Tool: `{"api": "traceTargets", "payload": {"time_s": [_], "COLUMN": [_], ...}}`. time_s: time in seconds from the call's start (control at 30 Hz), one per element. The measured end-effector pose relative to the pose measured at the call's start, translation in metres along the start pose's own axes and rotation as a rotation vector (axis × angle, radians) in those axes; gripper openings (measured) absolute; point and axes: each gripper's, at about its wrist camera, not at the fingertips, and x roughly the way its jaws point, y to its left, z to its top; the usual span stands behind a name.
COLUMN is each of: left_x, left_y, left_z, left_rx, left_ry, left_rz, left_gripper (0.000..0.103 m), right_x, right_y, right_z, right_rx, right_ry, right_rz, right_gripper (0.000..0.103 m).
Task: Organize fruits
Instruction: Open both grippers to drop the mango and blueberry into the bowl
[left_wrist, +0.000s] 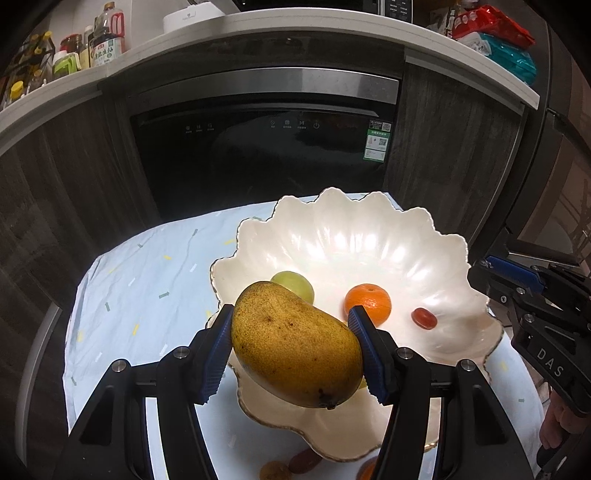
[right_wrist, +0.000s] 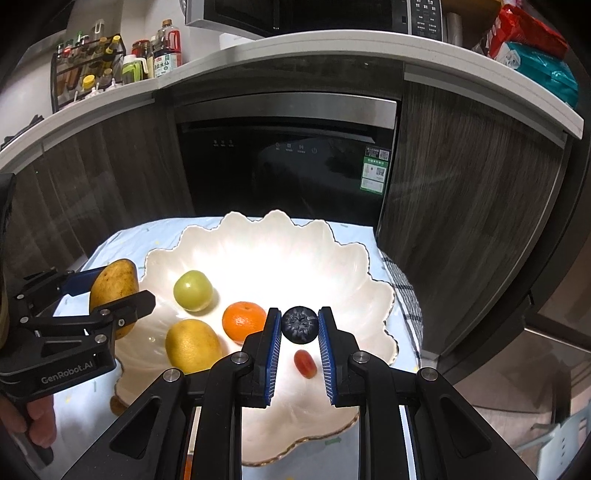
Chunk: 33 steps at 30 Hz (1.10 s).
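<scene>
Clamped crosswise between the left gripper's (left_wrist: 291, 354) pads, the mango (left_wrist: 297, 345) hangs over the near rim of the scalloped bowl (left_wrist: 369, 236) at frame centre, apparently ready to join the orange (left_wrist: 368, 301) inside. At right, the right gripper (right_wrist: 299, 325) (angled downward too) pinches a dark berry (right_wrist: 299, 324) above the bowl.

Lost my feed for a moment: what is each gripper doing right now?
Left gripper: closed on the mango, above the near rim of the white bowl.
Right gripper: closed on a small dark blueberry-like fruit, over the bowl.
</scene>
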Motion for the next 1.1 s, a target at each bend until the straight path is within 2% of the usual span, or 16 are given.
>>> {"api": "traceTargets", "payload": {"time_s": [0.67,0.77,0.8,0.87,0.97,1.1], "left_x": [0.025,0.02,0.018,0.016,0.014,0.008], "left_y": [0.006,0.005,0.005,0.006,0.008,0.009], "left_z": [-0.007,-0.005,-0.004,-0.002,-0.001,-0.001], "left_rx": [-0.006,0.008,0.006,0.007,0.007,0.003], "left_ry": [0.06,0.03,0.025,0.022,0.018,0.01], "left_rz": [0.022,0.041,0.044,0.049,0.057,0.065], "left_gripper": [0.062,0.075,0.076,0.076,0.08,0.089], "right_x": [0.023,0.024,0.024,0.023,0.016,0.012], "right_y": [0.005,0.004,0.004,0.003,0.003,0.002], "right_z": [-0.011,-0.011,-0.012,-0.012,-0.011,-0.008], "right_rx": [0.0,0.003,0.004,0.012,0.021,0.023], "right_ry": [0.067,0.077,0.08,0.074,0.041,0.03], "right_rz": [0.001,0.002,0.001,-0.011,-0.043,-0.048], "right_gripper": [0.022,0.023,0.025,0.048,0.069,0.072]}}
